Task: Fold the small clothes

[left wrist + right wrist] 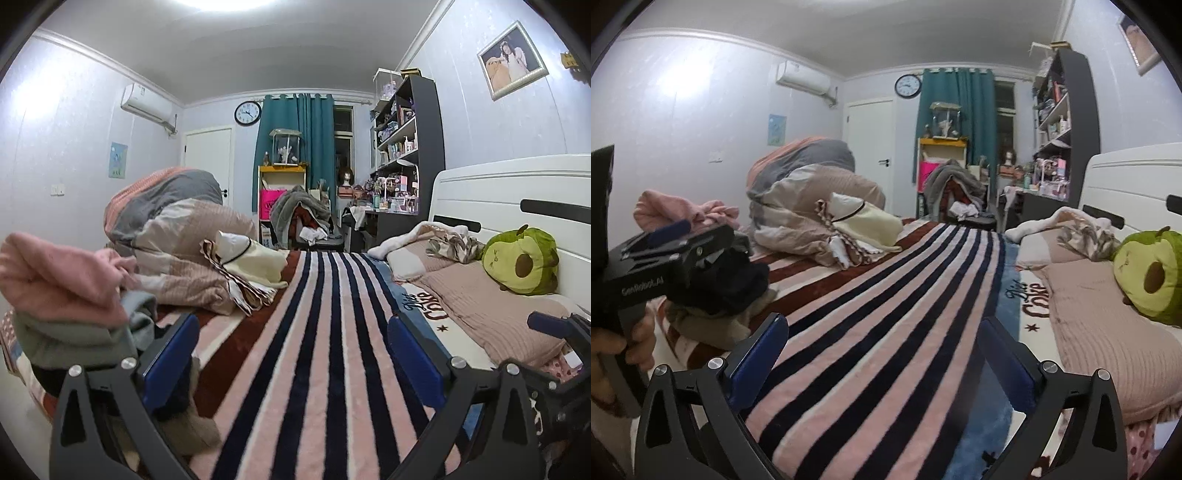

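Blanket (pixel 317 332) pink/navy/brown stripes, avocado plush (pixel 522 260) green, curtain (pixel 295 147) teal.

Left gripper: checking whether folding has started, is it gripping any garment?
No, the left gripper stands open over the bare striped blanket, with nothing between its blue pads.

Bed cover: striped blanket (pixel 317 332) in pink, navy and white, with a brown band at its left edge.
Bedding heap: bunched duvet (pixel 173 218), grey and beige, far left of the bed.
Pillow: beige ribbed pillow (pixel 491 314) near the white headboard (pixel 517 184).
Soft toy: green avocado plush (pixel 524 260), propped between pillow and headboard.
Wall fittings: round clock (pixel 248 113) beside teal curtains (pixel 295 147); air conditioner (pixel 147 102) high on the left wall; framed portrait (pixel 512 60) on the right wall.
Storage: dark bookshelf (pixel 410 140), crowded with small items; yellow shelf unit (pixel 282 173) with a glass case on top.
Exit: white door (pixel 208 158) — closed.
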A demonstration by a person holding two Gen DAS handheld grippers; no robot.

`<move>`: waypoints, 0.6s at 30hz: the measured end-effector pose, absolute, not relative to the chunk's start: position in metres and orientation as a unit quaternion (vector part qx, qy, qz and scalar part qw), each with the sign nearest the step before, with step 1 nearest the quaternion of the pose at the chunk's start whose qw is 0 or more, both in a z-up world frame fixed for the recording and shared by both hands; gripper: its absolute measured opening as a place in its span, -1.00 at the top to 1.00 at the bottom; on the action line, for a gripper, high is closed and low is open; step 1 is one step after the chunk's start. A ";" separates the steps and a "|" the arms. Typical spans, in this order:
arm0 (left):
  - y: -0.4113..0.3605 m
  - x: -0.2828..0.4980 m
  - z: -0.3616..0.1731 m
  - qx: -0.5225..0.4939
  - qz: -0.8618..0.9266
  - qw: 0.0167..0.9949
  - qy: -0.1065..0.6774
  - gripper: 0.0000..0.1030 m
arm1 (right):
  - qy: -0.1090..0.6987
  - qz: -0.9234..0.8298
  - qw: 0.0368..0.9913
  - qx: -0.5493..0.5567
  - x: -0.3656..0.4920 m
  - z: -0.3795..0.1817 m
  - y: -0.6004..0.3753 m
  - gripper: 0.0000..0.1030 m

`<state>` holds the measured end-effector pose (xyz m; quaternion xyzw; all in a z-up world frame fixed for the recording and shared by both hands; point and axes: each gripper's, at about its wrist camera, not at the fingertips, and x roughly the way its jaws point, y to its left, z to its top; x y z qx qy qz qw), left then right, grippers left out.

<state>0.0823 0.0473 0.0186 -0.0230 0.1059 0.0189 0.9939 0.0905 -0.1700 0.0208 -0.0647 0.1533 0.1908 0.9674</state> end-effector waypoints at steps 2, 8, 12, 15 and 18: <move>0.043 0.081 0.017 -0.021 0.020 0.994 0.110 -0.95 | 0.146 0.186 0.970 -0.064 0.089 0.023 -0.172 -0.98; 0.036 0.072 0.019 -0.013 0.022 0.994 0.106 -0.95 | 0.131 0.180 0.973 -0.056 0.080 0.026 -0.186 -0.98; 0.033 0.068 0.020 -0.008 0.024 0.994 0.103 -0.96 | 0.129 0.177 0.974 -0.053 0.076 0.026 -0.190 -0.98; 0.032 0.067 0.020 -0.006 0.025 0.994 0.103 -0.96 | 0.128 0.174 0.975 -0.055 0.074 0.027 -0.193 -0.98; 0.032 0.067 0.019 -0.007 0.026 0.994 0.104 -0.96 | 0.127 0.173 0.975 -0.056 0.073 0.027 -0.194 -0.98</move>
